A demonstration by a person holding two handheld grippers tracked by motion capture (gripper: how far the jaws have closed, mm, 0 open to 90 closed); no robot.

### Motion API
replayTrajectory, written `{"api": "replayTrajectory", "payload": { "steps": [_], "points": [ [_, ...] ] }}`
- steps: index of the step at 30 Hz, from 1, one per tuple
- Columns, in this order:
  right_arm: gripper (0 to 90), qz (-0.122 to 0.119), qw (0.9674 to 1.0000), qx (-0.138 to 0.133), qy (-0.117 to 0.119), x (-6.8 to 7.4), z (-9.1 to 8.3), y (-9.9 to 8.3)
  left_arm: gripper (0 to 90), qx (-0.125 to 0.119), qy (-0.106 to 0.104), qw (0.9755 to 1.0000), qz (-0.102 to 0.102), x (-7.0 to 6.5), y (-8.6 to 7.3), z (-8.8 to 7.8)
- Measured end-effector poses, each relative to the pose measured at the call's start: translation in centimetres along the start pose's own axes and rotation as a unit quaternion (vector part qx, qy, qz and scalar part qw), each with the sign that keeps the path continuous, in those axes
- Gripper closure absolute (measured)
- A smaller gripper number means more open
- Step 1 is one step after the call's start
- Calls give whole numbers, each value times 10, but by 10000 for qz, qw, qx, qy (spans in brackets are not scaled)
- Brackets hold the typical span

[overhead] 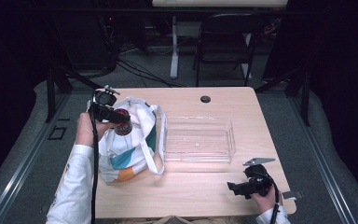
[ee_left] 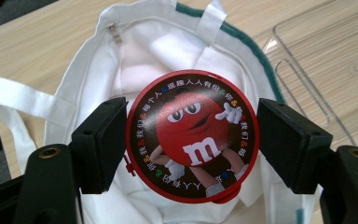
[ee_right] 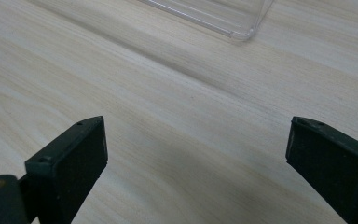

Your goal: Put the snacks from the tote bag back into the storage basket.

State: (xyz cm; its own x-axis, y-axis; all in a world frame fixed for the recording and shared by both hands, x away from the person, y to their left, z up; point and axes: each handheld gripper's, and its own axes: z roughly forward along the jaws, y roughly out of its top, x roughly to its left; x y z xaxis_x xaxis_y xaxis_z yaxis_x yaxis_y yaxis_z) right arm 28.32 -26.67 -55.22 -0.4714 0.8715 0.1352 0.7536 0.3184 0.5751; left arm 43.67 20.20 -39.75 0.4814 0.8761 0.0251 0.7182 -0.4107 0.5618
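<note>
A round candy tin (ee_left: 192, 137) with a red lid and a red cartoon figure on it hangs over the open mouth of a white tote bag (ee_left: 158, 51). My left gripper (ee_left: 191, 144) is shut on the tin, one jaw pressed to each side of the lid. In the high view the left gripper (overhead: 116, 116) holds the tin (overhead: 123, 123) above the bag (overhead: 135, 151) at the table's left. My right gripper (overhead: 233, 188) rests low near the front right edge. In its own view the right gripper (ee_right: 196, 154) is open wide over bare wood.
A clear plastic tray (overhead: 198, 140) lies in the middle of the wooden table (overhead: 191, 182), right of the bag; its corner (ee_right: 223, 16) lies ahead of the right gripper. A dark cable hole (overhead: 205, 99) sits near the far edge. A folding chair (overhead: 223, 42) stands beyond the table.
</note>
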Motion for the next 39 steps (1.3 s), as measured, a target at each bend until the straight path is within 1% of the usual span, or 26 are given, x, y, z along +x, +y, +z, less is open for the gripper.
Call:
{"api": "replayTrajectory", "payload": {
  "steps": [6,14,18,21,39],
  "points": [
    [51,-11,10000,12,-7,0,0,0,274,-57,-25,9999,102,-6,10,-5],
    [51,-17,10000,15,6,0,-1,0,274,-98,-79,9997,223,-16,21,-7],
    [51,-13,10000,11,7,-1,-1,0,274,-108,-108,9994,319,-22,26,-6],
    [51,-11,10000,10,11,-1,-1,0,274,-125,-179,9992,342,-25,29,-6],
    [51,-12,10000,6,17,-1,-1,0,274,-187,-330,9975,603,-50,46,0]
  ]
}}
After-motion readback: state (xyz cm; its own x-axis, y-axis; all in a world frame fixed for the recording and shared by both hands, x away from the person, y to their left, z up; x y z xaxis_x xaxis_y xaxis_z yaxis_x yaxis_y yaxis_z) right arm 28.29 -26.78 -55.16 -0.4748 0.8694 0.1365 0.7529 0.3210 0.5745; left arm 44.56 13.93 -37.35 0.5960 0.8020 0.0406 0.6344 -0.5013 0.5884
